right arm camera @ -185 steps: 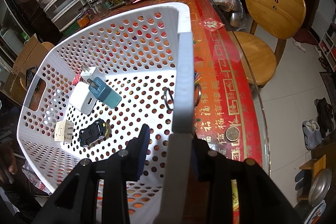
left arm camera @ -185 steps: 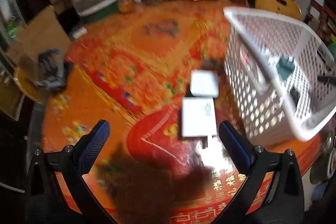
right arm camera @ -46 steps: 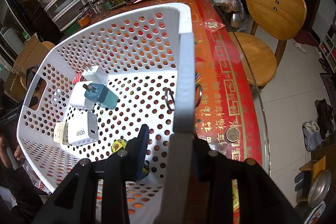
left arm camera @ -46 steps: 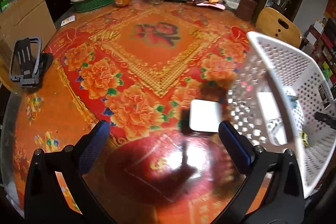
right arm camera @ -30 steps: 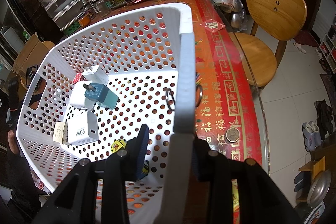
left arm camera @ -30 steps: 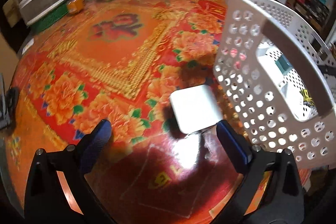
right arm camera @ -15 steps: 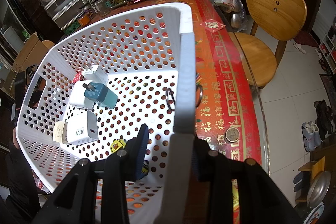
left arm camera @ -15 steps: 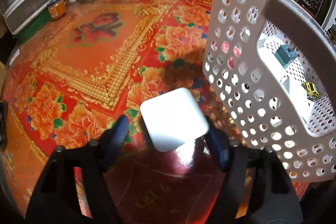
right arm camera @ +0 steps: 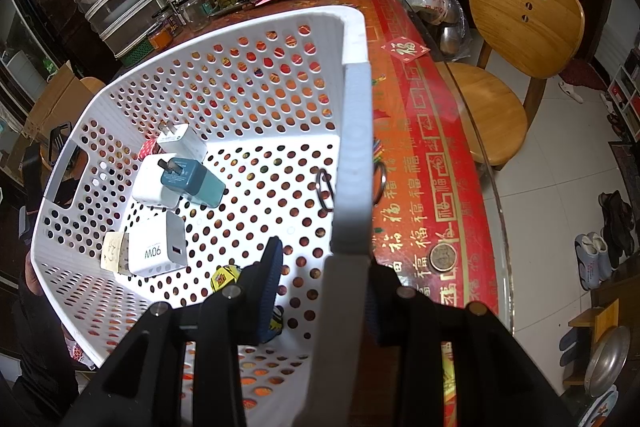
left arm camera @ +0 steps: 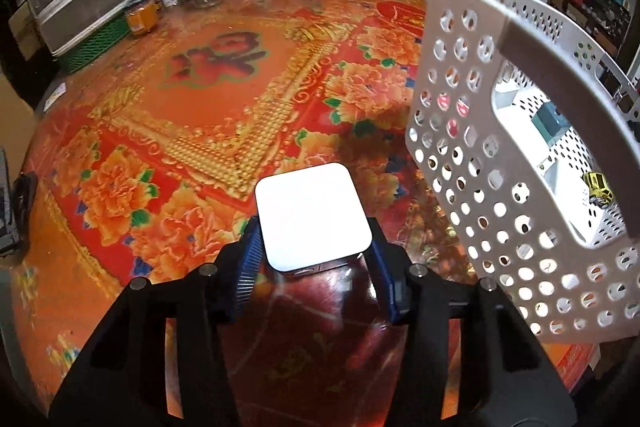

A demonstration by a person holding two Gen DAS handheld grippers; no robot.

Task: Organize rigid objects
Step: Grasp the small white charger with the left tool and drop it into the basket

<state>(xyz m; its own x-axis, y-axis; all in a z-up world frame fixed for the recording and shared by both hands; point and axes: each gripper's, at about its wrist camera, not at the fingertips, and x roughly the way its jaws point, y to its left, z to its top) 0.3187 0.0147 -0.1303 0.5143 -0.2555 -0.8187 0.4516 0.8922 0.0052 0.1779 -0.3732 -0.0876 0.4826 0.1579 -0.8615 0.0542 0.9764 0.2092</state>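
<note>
4 chargers [right arm camera: 158,253], 1 toy car [left arm camera: 599,188], 1 basket [right arm camera: 354,131], 1 coin [right arm camera: 443,256].

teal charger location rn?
Right wrist view: the teal charger lies inside the white basket, left of centre, resting on a white adapter.

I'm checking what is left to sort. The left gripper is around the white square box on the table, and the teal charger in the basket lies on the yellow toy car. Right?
Not quite. The teal charger lies on a white charger, not on the yellow toy car, which sits apart nearer the right gripper; the right wrist view shows this. The left gripper is indeed closing around the white square box on the table.
</note>
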